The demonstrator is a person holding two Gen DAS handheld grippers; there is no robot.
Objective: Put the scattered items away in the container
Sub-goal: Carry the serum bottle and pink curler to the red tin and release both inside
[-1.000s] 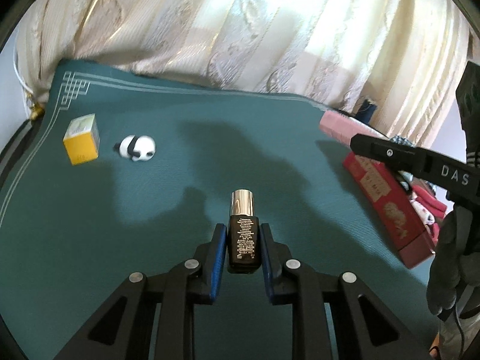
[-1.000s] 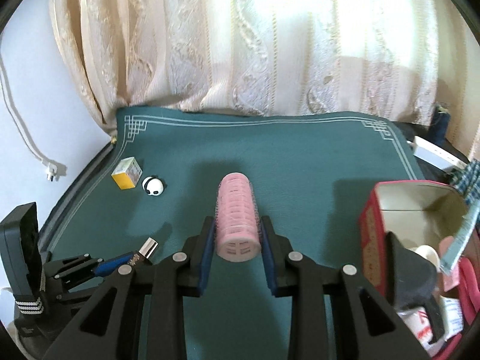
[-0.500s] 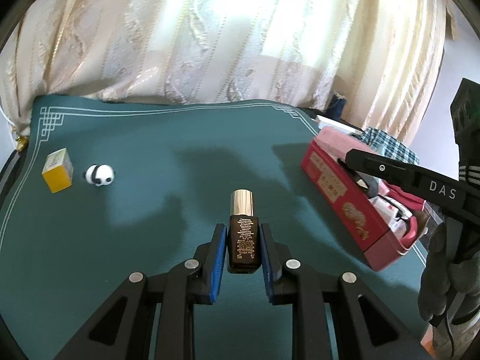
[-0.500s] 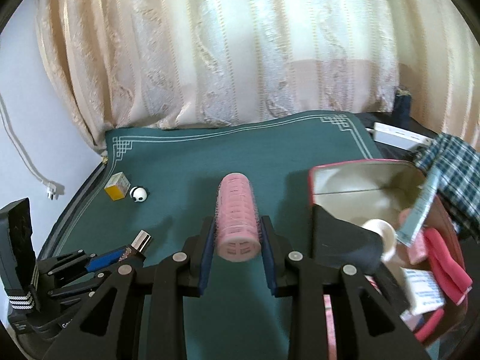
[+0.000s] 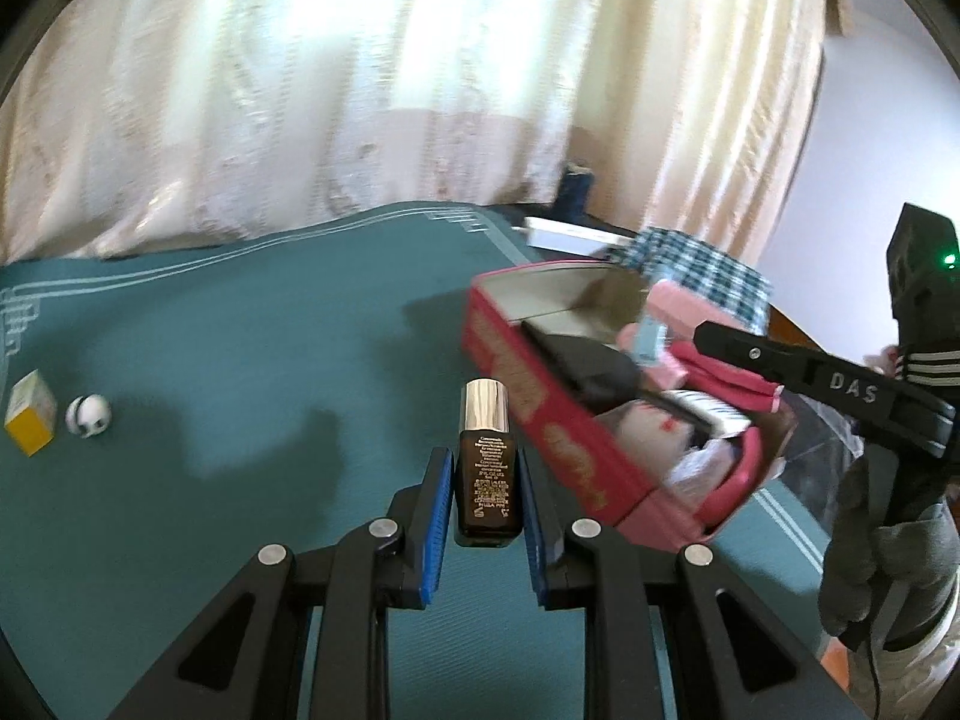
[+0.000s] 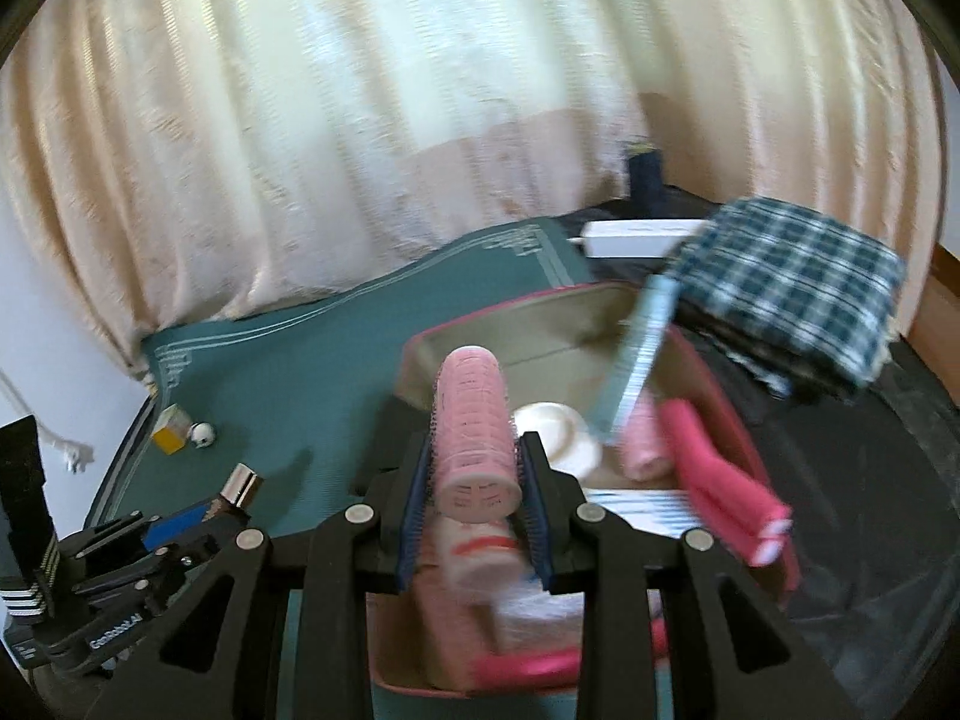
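My left gripper (image 5: 483,474) is shut on a small dark bottle (image 5: 483,480) with a metallic cap, held above the green mat just left of the red box (image 5: 558,444). My right gripper (image 6: 476,456) is shut on a pink hair roller (image 6: 474,426), hanging over the open red box (image 6: 498,315), which holds several items. On the mat at the far left lie a yellow-and-white cube (image 5: 30,420) and a small panda figure (image 5: 89,416). The right wrist view shows the left gripper (image 6: 198,519) with the bottle at lower left.
A cream curtain (image 5: 390,90) hangs behind the green mat (image 5: 240,330). A folded plaid cloth (image 6: 792,276) and a white flat box (image 6: 636,237) lie beyond the red box. A gloved hand (image 5: 882,540) holds the right gripper's handle at the right edge.
Both grippers have swept to the right, each keeping its item. The red box has come nearer the left gripper and now lies beneath the right one; cube and panda slid toward the left edge.
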